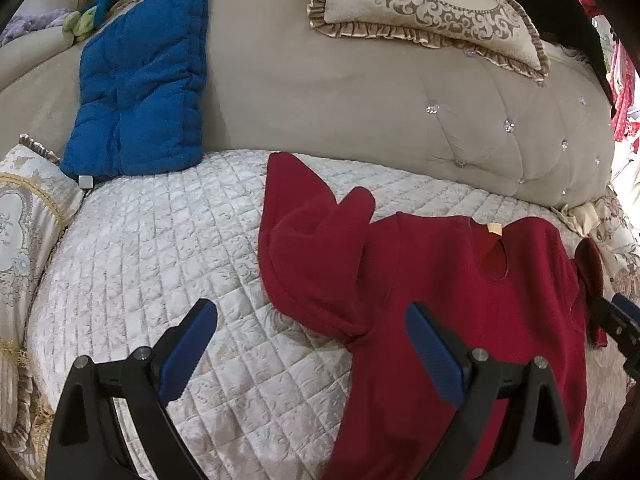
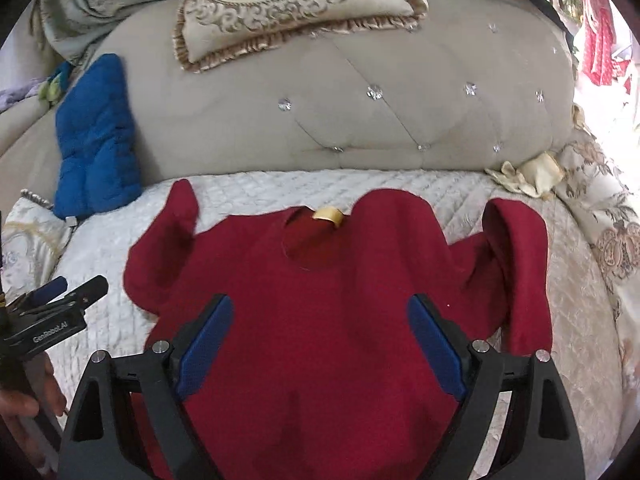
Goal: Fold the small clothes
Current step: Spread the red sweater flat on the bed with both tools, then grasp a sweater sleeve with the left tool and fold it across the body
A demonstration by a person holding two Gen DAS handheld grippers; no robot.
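A small dark red sweater (image 2: pixel 320 320) lies spread on the white quilted sofa cover (image 1: pixel 160 248), neckline with a yellow label (image 2: pixel 328 215) toward the sofa back. Its left sleeve (image 1: pixel 308 248) is bunched and folded up; its right sleeve (image 2: pixel 520 272) curls along the side. My left gripper (image 1: pixel 312 312) is open and empty, hovering over the sweater's left edge near the bunched sleeve. My right gripper (image 2: pixel 320 308) is open and empty above the sweater's chest. The left gripper also shows at the left edge of the right wrist view (image 2: pixel 60 292).
A blue padded cushion (image 1: pixel 136 96) leans on the beige tufted sofa back (image 1: pixel 360 112). A patterned ruffled pillow (image 1: pixel 424 4) rests on top of the back. Ornate cushions flank the seat at left (image 1: pixel 28 220) and right (image 2: pixel 600 220).
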